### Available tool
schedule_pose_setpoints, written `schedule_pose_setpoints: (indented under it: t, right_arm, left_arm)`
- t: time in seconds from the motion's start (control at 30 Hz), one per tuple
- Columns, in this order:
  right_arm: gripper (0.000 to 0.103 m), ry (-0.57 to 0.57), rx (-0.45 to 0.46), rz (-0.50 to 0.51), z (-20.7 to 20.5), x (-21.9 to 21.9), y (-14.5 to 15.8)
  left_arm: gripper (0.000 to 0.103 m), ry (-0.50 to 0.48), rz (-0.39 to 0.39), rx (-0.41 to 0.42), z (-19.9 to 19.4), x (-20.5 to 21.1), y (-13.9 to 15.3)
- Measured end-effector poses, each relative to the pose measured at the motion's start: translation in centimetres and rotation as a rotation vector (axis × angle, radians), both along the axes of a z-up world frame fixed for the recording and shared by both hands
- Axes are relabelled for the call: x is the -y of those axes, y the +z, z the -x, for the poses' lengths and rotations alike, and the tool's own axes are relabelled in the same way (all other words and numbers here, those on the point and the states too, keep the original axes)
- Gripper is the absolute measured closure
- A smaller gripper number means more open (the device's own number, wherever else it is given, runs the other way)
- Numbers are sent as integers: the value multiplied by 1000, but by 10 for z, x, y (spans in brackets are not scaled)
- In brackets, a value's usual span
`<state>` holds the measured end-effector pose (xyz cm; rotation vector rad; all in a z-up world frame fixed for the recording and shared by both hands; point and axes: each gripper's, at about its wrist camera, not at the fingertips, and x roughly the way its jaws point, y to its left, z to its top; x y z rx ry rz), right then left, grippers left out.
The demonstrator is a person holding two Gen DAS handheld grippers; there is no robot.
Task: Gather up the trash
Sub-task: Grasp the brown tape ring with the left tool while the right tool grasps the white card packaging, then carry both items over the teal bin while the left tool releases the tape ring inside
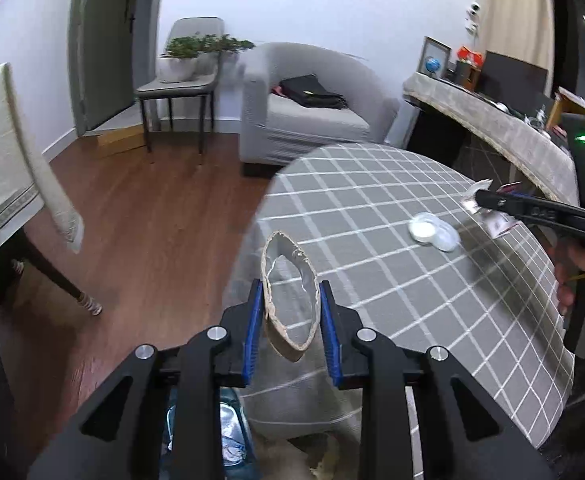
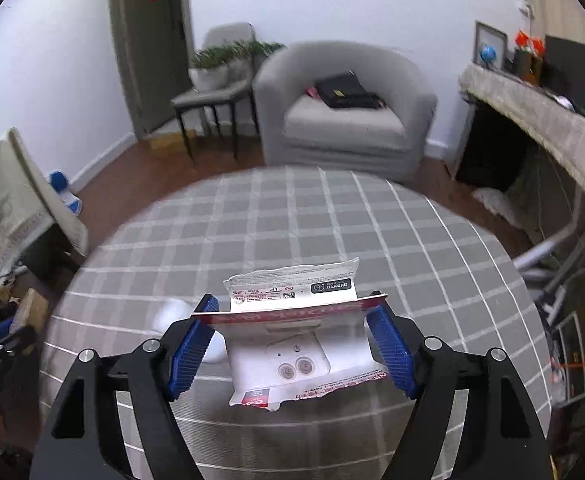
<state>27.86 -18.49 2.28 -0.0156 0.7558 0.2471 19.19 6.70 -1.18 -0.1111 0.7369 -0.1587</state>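
My left gripper (image 1: 290, 298) is shut on a squashed cardboard ring (image 1: 290, 300) and holds it over the near left edge of the round checked table (image 1: 392, 248). My right gripper (image 2: 294, 314) is shut on a torn white and red snack wrapper (image 2: 296, 340) and holds it above the table (image 2: 292, 216). In the left wrist view the right gripper (image 1: 488, 200) comes in from the right with the wrapper (image 1: 496, 220). A clear plastic lid (image 1: 432, 232) lies on the table beside it; it shows blurred behind the right gripper's left finger (image 2: 172, 314).
A bin with a bag and trash (image 1: 220, 432) sits on the floor below my left gripper. A grey armchair (image 2: 344, 108) and a chair with a plant (image 2: 216, 80) stand beyond the table. A cloth-covered table (image 1: 0, 160) is at left, a long shelf (image 1: 492, 120) at right.
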Motion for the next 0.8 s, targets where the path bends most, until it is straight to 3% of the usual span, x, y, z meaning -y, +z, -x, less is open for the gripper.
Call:
schedule_pose_setpoints:
  t: [0.4,0.8]
  right_arm:
    - [26,261,14,-21,21,-100,12]
    - [26,440,-54,-139,42,-176,13]
  left_arm:
    - [73,125,-5,-85,9,-71,-21]
    - [73,197,-5,-271,22,-118,-73]
